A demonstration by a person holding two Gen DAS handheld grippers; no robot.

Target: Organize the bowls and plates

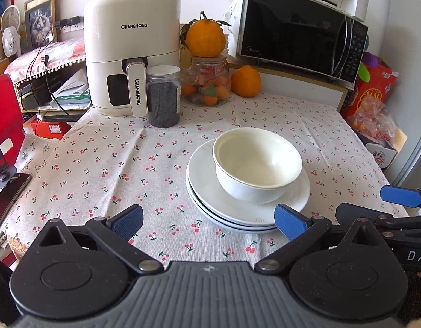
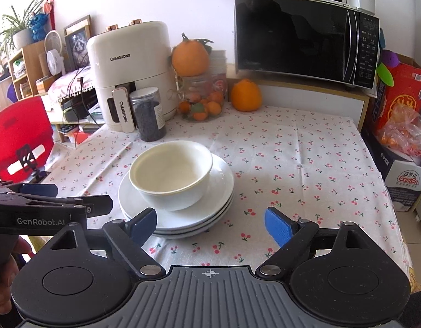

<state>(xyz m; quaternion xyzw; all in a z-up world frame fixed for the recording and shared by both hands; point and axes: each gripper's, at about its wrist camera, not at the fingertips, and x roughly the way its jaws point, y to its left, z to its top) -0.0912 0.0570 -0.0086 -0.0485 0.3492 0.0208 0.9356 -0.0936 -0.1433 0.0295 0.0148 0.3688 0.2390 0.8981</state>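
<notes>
A white bowl (image 1: 258, 161) sits upright on a stack of white plates (image 1: 210, 194) on the cherry-print tablecloth. It also shows in the right wrist view as the bowl (image 2: 170, 173) on the plates (image 2: 221, 180). My left gripper (image 1: 209, 222) is open and empty, just in front of the stack, with its right pad near the plates' front rim. My right gripper (image 2: 210, 225) is open and empty, also just short of the stack, with its left pad by the front rim. The right gripper shows at the right edge of the left wrist view (image 1: 401, 196).
At the back stand a white air fryer (image 1: 131, 54), a dark-filled jar (image 1: 164, 97), a glass jar of small oranges (image 1: 207, 82) with an orange on top, a loose orange (image 1: 246, 80) and a microwave (image 1: 300, 30). Boxes and bags (image 2: 401, 125) sit off the right edge. A red chair (image 2: 19, 136) is at left.
</notes>
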